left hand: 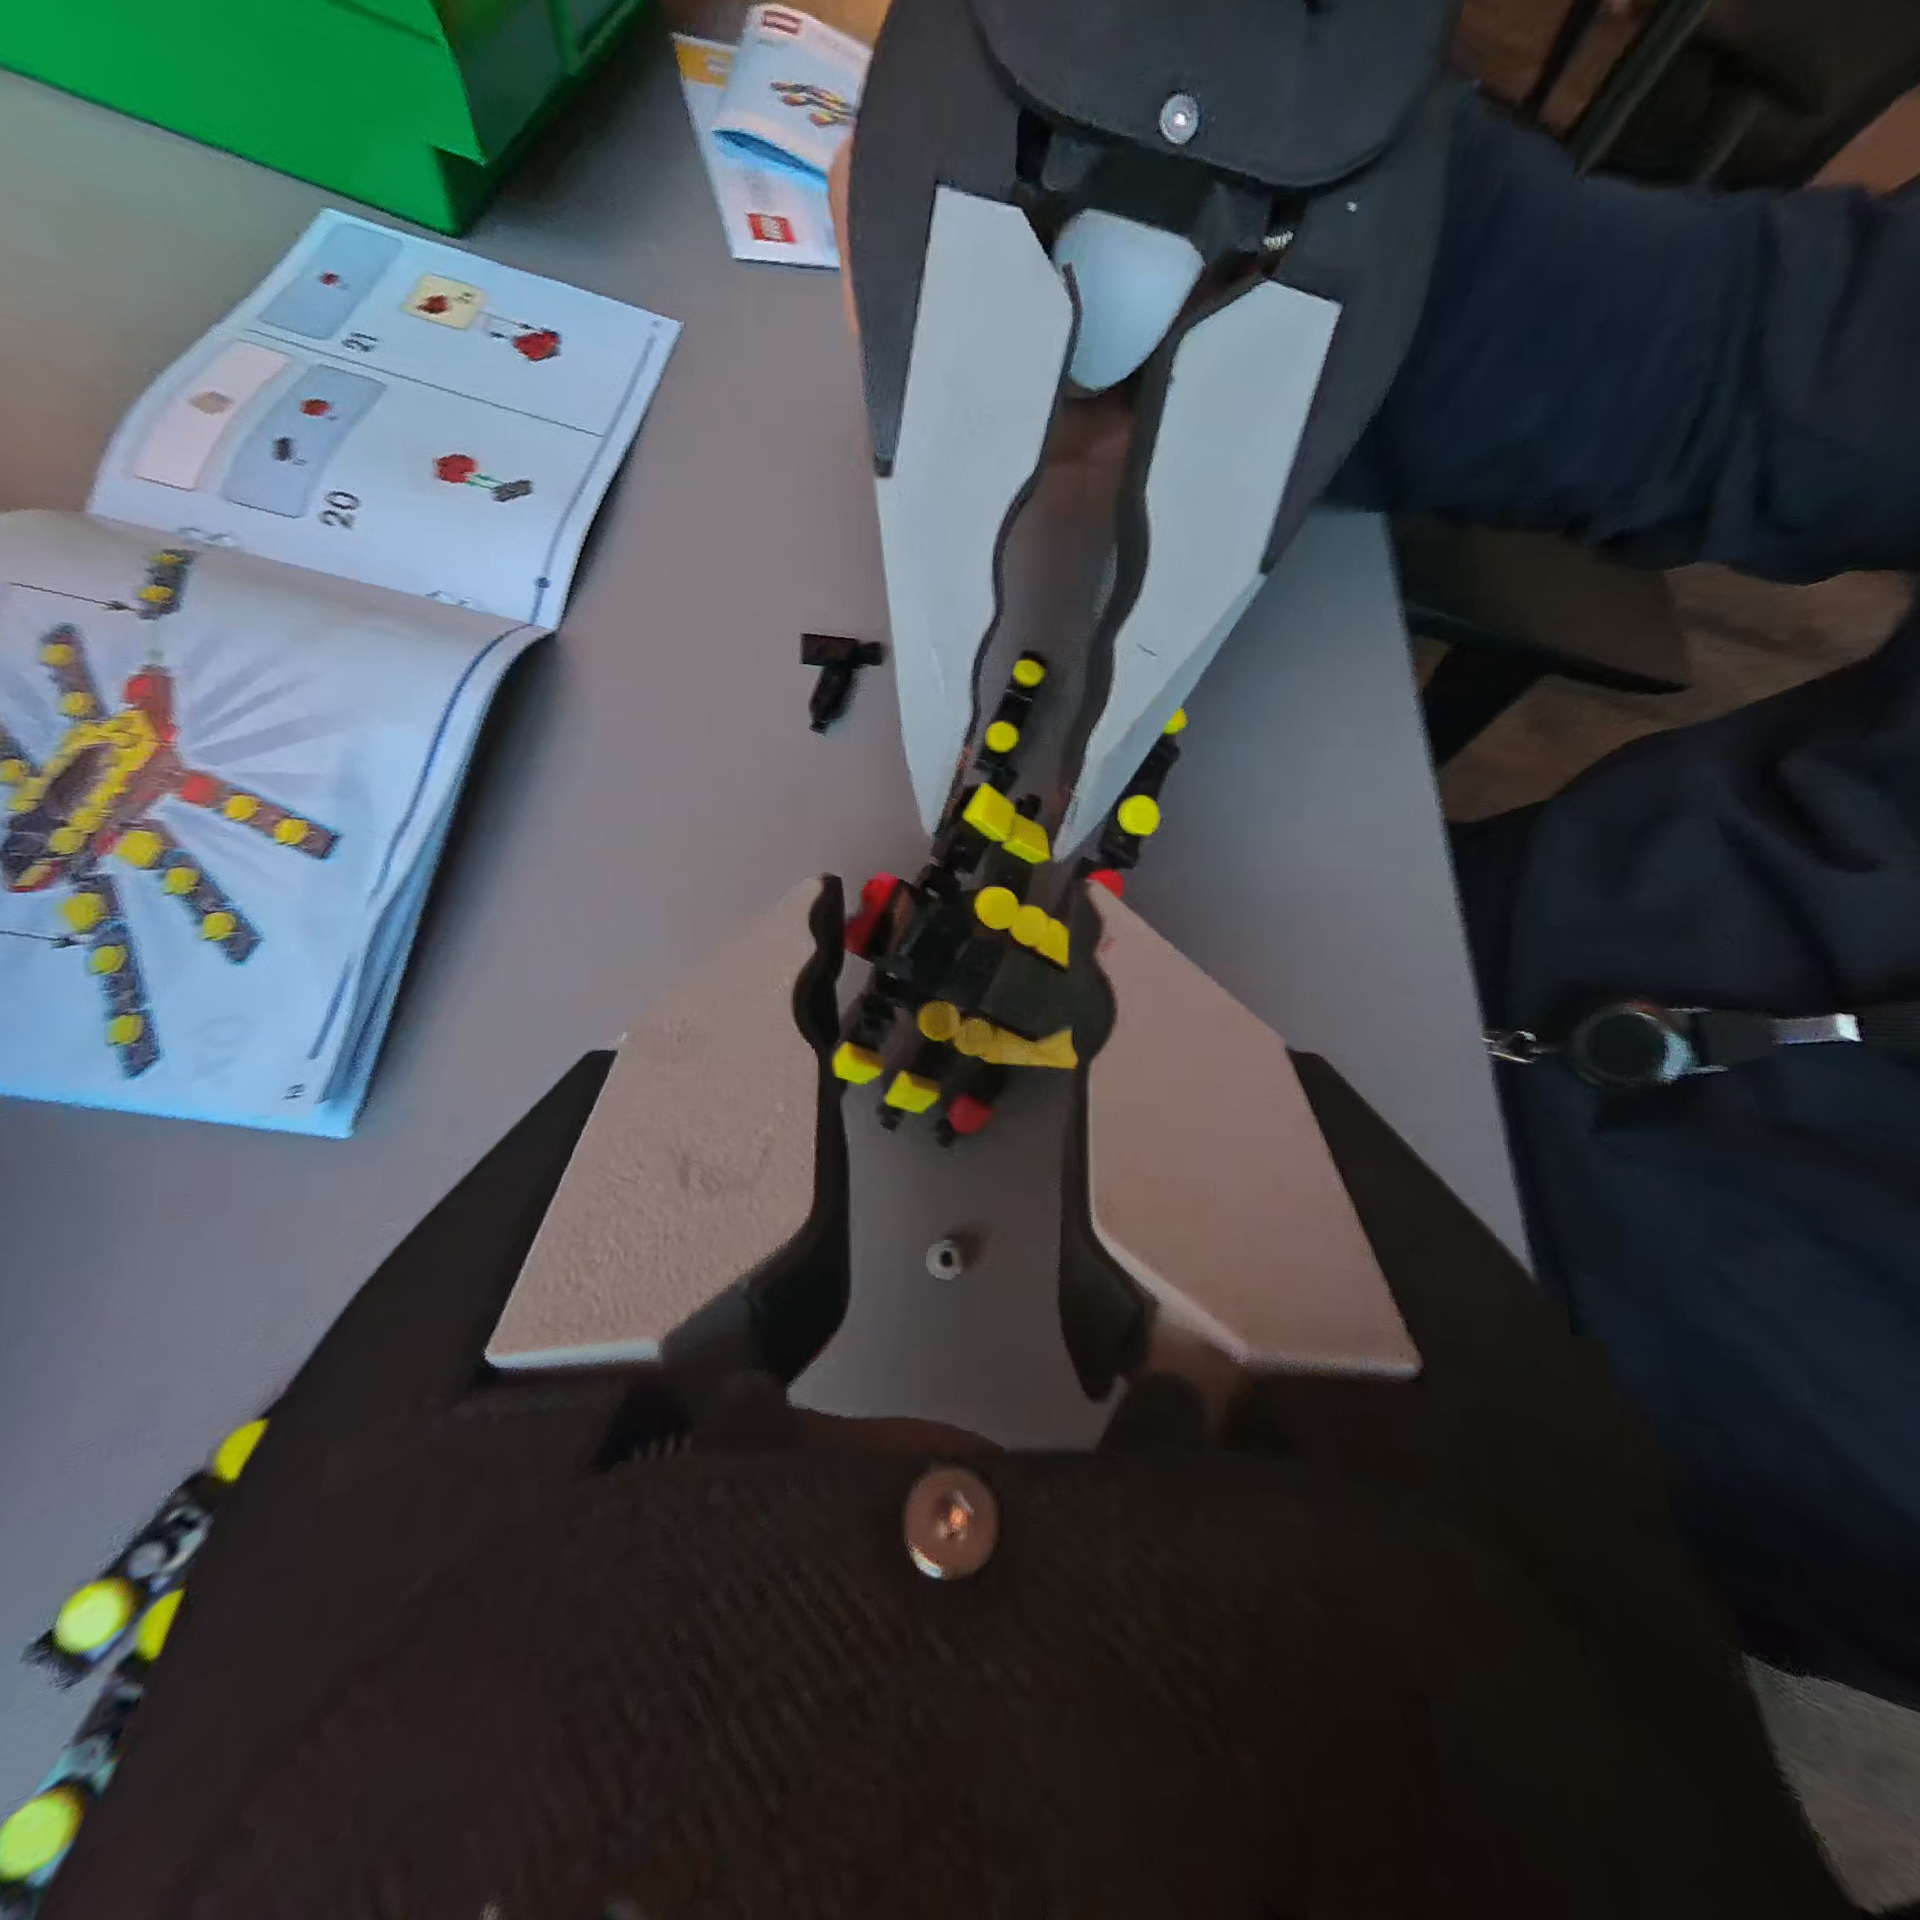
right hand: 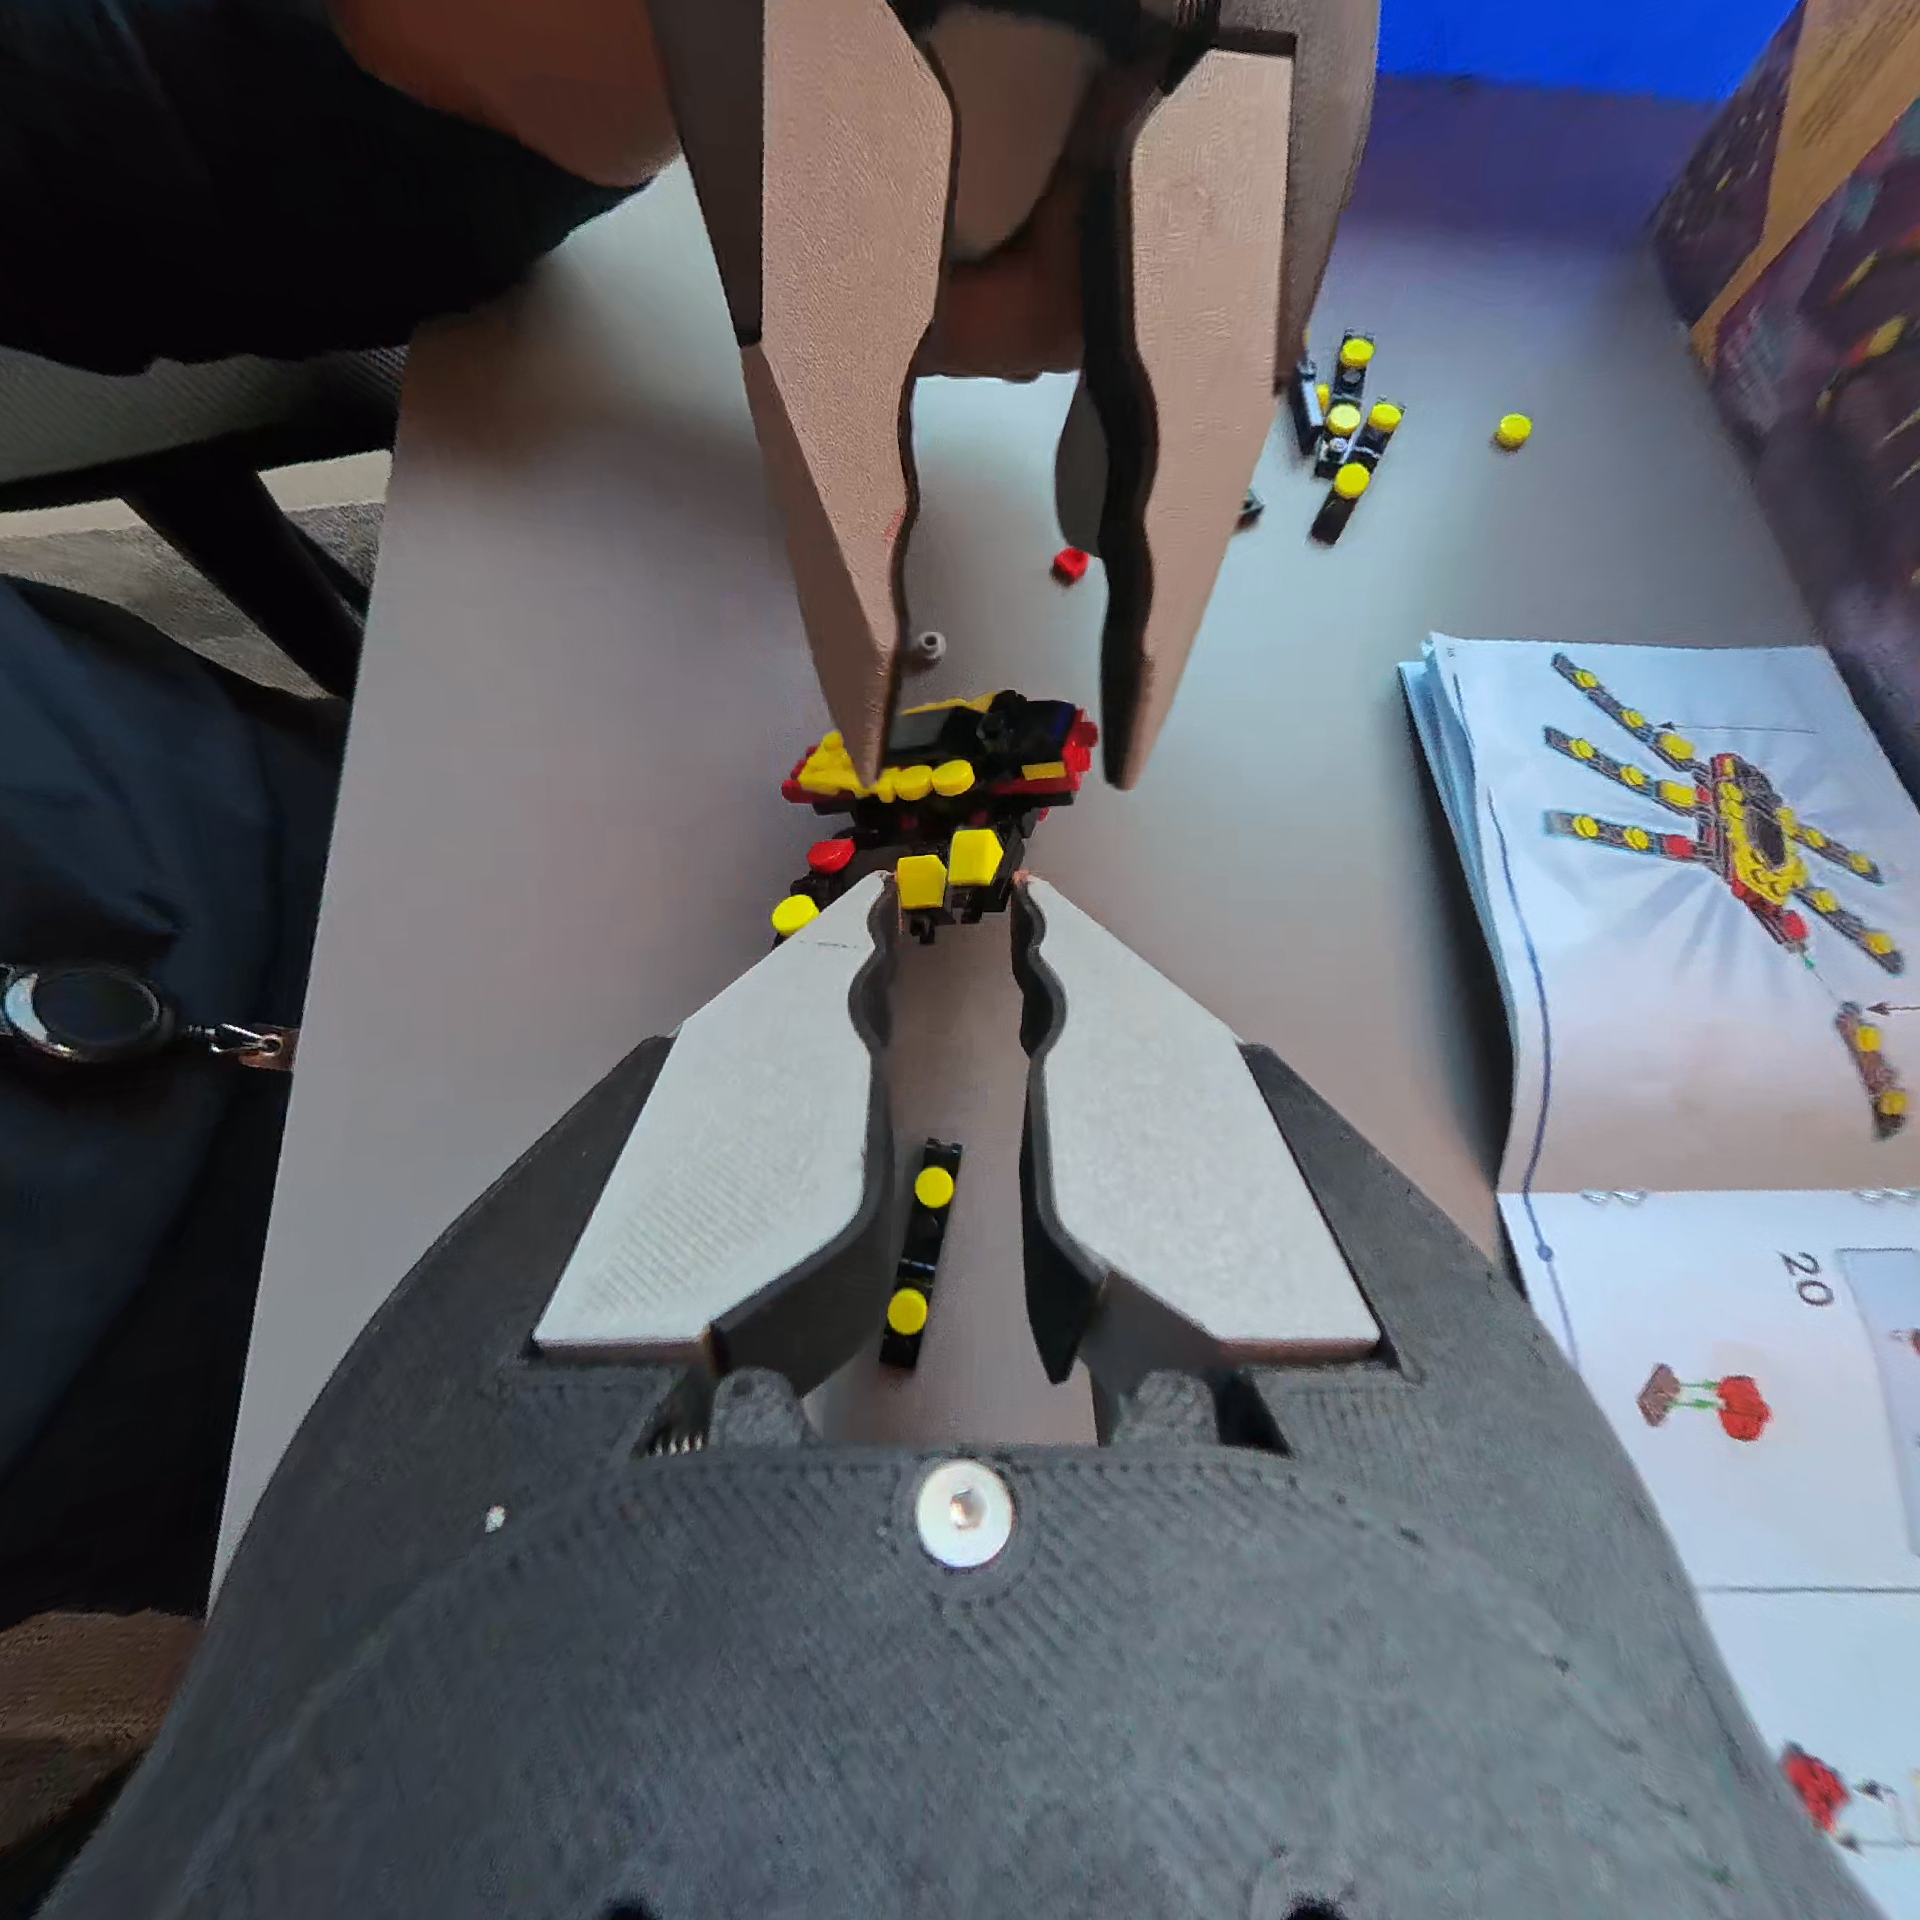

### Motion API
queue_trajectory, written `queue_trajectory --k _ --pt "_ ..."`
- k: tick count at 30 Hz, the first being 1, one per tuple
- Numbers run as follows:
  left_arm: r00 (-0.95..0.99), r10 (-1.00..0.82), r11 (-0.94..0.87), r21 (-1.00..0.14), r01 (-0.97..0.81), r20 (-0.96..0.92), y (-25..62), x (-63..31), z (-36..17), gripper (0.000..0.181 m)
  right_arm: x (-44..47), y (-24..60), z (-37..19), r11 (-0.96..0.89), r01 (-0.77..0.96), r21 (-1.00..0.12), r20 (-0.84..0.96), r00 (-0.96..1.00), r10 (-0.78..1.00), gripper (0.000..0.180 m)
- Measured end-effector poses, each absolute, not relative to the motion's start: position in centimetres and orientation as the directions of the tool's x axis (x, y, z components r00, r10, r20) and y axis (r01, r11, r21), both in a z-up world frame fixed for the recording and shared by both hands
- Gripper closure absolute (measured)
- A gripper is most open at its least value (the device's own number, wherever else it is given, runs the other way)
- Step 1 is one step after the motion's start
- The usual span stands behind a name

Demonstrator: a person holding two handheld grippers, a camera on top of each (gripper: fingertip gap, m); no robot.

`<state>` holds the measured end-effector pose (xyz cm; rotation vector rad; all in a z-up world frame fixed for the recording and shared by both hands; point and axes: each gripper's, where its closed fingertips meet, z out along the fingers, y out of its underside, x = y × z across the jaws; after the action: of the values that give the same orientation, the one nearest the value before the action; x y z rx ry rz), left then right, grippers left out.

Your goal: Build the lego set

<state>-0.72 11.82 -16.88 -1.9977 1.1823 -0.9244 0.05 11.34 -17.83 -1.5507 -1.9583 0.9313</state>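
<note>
Model: black, yellow and red brick spider body, frame centre, above the grey table.
Left gripper: clamped around the body.
Right gripper: pinching its yellow-sloped end.
Risk: opposed squeezing likely pops off legs.

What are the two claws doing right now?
Left claw: shut on the lego spider.
Right claw: shut on the spider too, at its other end.
</note>
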Motion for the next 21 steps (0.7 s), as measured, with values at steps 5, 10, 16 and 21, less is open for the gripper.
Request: queue_trajectory --k 5,10,16,21 --pt "0.311 -0.895 -0.435 -0.779 -0.451 0.32 11.3 -0.5 -17.4 0.133 0.4 10.7 -17.1 0.235 0.582 -0.779 0.048 -0.318 0.947 0.163" --pt "0.227 -0.886 -0.463 -0.782 -0.417 0.404 10.4 0.4 -17.2 0.147 0.6 10.3 -16.7 0.3 0.534 -0.79 0.119 -0.347 0.93 0.164" --pt "0.245 -0.869 -0.494 -0.774 -0.397 0.43 10.9 0.5 -17.4 0.158 1.1 10.9 -17.3 0.241 0.526 -0.816 0.07 -0.324 0.944 0.163" --pt "0.27 -0.868 -0.496 -0.759 -0.421 0.417 11.2 0.5 -18.3 0.159 1.6 11.0 -17.9 0.116 0.555 -0.824 -0.081 -0.319 0.944 0.15"
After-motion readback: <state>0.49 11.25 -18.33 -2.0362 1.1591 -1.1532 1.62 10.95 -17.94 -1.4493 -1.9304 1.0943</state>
